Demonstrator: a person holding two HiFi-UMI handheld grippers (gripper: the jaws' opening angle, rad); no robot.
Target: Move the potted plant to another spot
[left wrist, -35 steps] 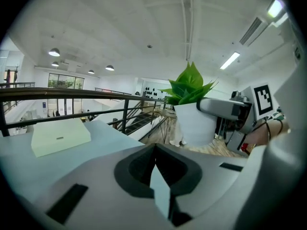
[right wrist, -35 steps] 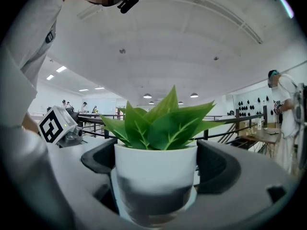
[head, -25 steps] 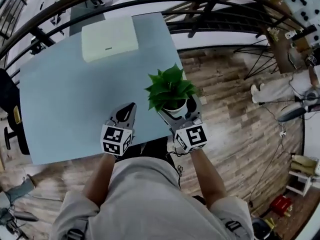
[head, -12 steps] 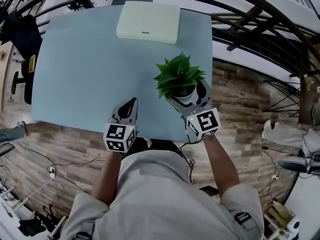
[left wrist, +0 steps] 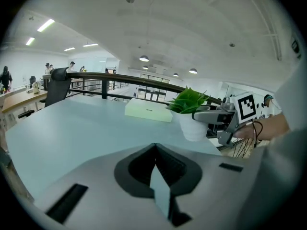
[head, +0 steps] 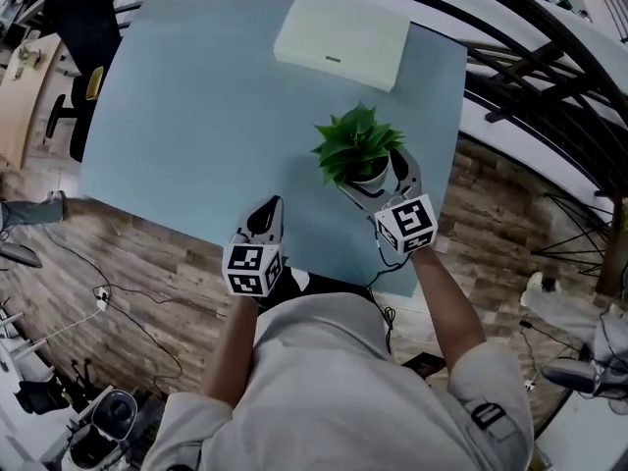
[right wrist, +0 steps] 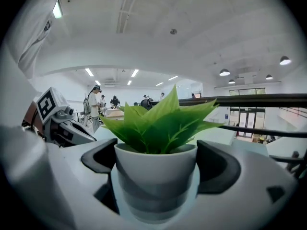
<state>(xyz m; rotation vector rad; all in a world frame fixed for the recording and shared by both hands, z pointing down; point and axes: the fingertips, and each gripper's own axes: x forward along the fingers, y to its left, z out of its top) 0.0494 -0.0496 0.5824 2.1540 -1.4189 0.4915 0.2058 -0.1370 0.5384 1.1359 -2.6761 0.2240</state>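
The right gripper (head: 375, 179) is clamping its jaws on the white pot of the potted plant (head: 354, 144), near the right front corner of the blue table (head: 186, 116). Leaves are covering most of the pot from above, and the gripper's body is hiding its base, so contact with the table cannot be told. The left gripper (head: 267, 216) is hovering at the front edge, jaws together, empty. A pale box (head: 341, 39) is lying at the far edge.

My small potted plant (head: 358, 155) shows bright green leaves over a white pot; the bench (head: 196, 116) is pale blue, the flat box (head: 341, 39) cream, I think.
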